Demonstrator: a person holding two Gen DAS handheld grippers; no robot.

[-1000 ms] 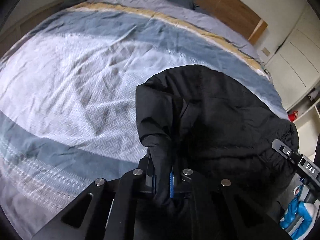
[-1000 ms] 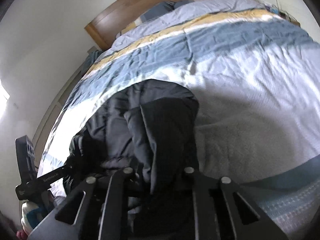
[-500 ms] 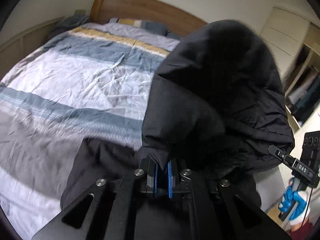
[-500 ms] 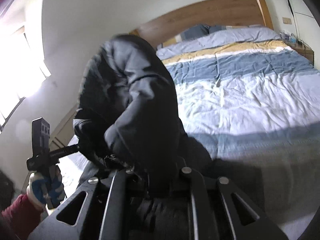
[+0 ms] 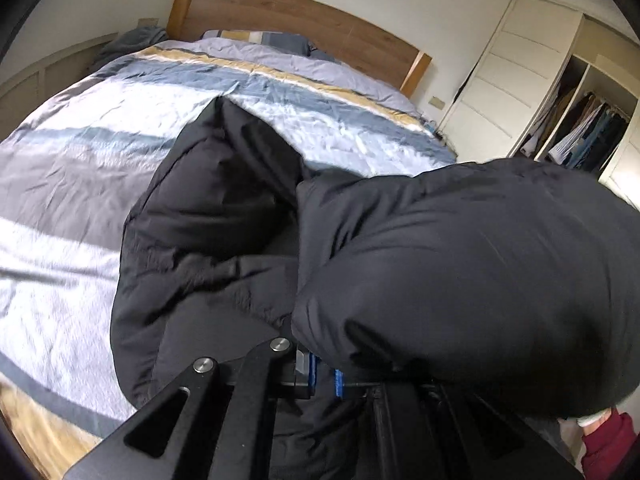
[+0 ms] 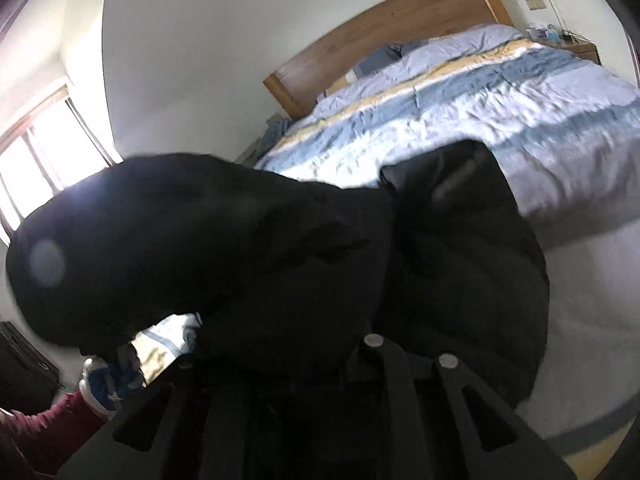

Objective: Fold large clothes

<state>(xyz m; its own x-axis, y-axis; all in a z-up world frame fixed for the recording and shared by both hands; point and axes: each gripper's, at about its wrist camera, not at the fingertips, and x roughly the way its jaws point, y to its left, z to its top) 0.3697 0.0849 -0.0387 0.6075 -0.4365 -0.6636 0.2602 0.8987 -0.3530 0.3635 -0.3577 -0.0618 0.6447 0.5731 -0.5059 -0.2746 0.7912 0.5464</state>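
1 black jacket (image 5: pixel 440 264), 1 bed (image 5: pixel 100 168)

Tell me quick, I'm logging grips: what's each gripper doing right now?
Left gripper: shut on the black jacket.
Right gripper: jaws opening; fingertips hidden behind the jacket, so a grip cannot be told.

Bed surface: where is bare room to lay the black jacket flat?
The striped duvet lies bare from the jacket to the headboard, and left of the jacket too. The near edge is crowded: jacket bulk drapes over both grippers there.
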